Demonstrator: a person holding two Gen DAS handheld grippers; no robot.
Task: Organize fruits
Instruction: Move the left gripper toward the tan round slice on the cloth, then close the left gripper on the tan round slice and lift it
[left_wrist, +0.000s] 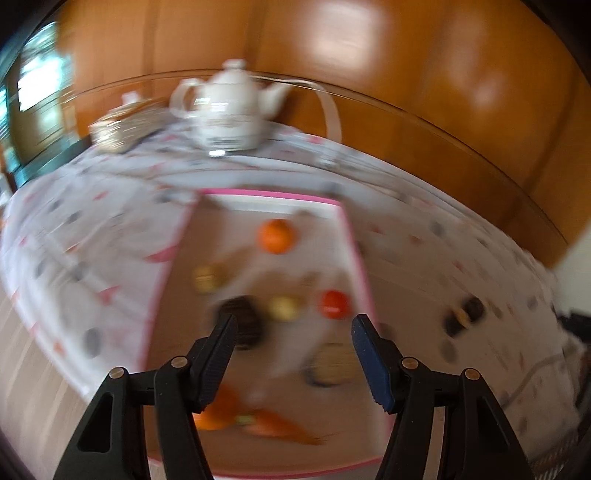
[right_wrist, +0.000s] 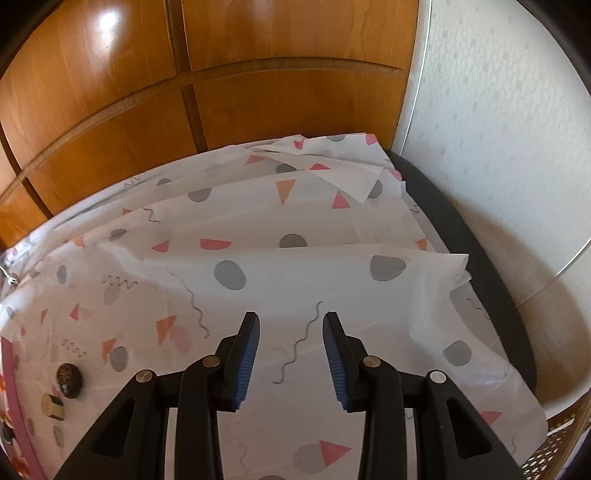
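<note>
The left wrist view is blurred. A pink-rimmed tray (left_wrist: 349, 236) lies on the patterned tablecloth (left_wrist: 92, 236). On it sit an orange (left_wrist: 276, 236), a red fruit (left_wrist: 334, 303), two yellowish fruits (left_wrist: 207, 277) (left_wrist: 284, 308), a dark ribbed item (left_wrist: 242, 317), another orange (left_wrist: 218, 410) and a carrot (left_wrist: 280, 424). My left gripper (left_wrist: 294, 325) hovers over the tray, open with nothing between its fingers. My right gripper (right_wrist: 291, 317) is over bare cloth (right_wrist: 258, 266), its jaws narrowly apart and holding nothing. At that view's left edge are a dark round fruit (right_wrist: 68, 374) and a cut piece (right_wrist: 53, 404).
A white teapot (left_wrist: 231, 107) and a woven basket (left_wrist: 122, 129) stand at the table's far side, before wooden panels (left_wrist: 406, 74). Another dark item (left_wrist: 463, 315) lies on the cloth right of the tray. The cloth is folded and rumpled near a white wall (right_wrist: 498, 147). A wicker edge (right_wrist: 554, 443) shows bottom right.
</note>
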